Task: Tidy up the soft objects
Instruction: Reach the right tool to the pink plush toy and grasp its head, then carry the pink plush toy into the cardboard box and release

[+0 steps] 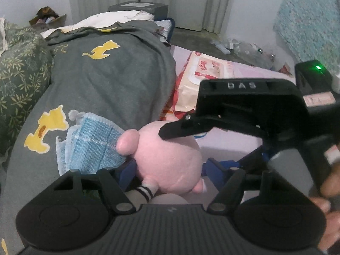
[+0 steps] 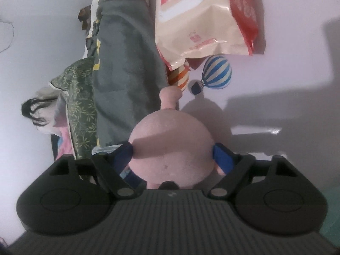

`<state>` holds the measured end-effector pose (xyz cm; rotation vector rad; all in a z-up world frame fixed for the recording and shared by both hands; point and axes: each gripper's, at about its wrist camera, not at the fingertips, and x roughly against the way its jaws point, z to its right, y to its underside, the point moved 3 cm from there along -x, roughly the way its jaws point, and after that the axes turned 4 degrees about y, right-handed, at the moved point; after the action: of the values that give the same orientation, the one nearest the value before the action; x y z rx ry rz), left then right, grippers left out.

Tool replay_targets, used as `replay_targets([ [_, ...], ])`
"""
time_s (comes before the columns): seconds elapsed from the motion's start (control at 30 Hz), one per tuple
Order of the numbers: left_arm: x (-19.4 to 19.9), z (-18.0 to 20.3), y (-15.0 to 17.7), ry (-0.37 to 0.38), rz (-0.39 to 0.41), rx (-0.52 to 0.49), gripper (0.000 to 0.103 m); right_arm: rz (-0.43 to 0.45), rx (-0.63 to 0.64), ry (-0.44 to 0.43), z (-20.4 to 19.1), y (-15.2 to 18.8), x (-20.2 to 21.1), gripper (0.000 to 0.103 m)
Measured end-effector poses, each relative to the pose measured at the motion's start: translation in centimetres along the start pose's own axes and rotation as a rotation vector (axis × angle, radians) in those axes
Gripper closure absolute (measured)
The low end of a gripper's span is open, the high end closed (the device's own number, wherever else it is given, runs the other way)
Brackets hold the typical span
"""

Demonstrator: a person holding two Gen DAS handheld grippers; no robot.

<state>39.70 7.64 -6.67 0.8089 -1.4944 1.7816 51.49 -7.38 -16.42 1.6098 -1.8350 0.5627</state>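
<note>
A pink plush toy (image 1: 170,161) lies on the bed beside a grey blanket with yellow prints (image 1: 110,80). My left gripper (image 1: 167,167) has the toy between its blue fingers (image 1: 125,170), which lie against its two sides. From the right, one black finger (image 1: 180,127) of my other gripper rests across the top of the toy. In the right wrist view the round pink plush toy (image 2: 172,140) fills my right gripper (image 2: 173,150), with both blue pads (image 2: 220,155) touching its flanks. A folded blue checked cloth (image 1: 91,148) sits on the blanket just left of the toy.
A cream and red wipes pack (image 1: 204,72) (image 2: 191,21) lies on the lilac sheet (image 2: 276,63) beyond the toy. A green leafy pillow (image 1: 19,80) borders the blanket on the left. A person's hand (image 1: 327,191) holds the right gripper. Clutter lies on the floor near the curtain.
</note>
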Motion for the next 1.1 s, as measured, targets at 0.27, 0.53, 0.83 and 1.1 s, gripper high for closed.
replay_targets([
  [0.27,4.5,1.5,-1.7,0.043,0.084,0.033,0.034,0.083,0.11,-0.009,-3.0,0.4,3.2,0.027],
  [0.53,13.6,9.3,-1.0,0.159,0.188,-0.036,0.033,0.167,0.235,-0.113,-4.2,4.0,15.1,0.027],
  [0.83,16.5,24.7,5.3,0.456,0.147,-0.206,0.027,0.284,0.265,-0.095,6.1,11.1,33.6,0.027],
  [1.1,10.9,34.5,11.1,0.594,-0.041,-0.259,0.027,0.308,0.171,0.038,18.7,12.5,40.6,0.026],
])
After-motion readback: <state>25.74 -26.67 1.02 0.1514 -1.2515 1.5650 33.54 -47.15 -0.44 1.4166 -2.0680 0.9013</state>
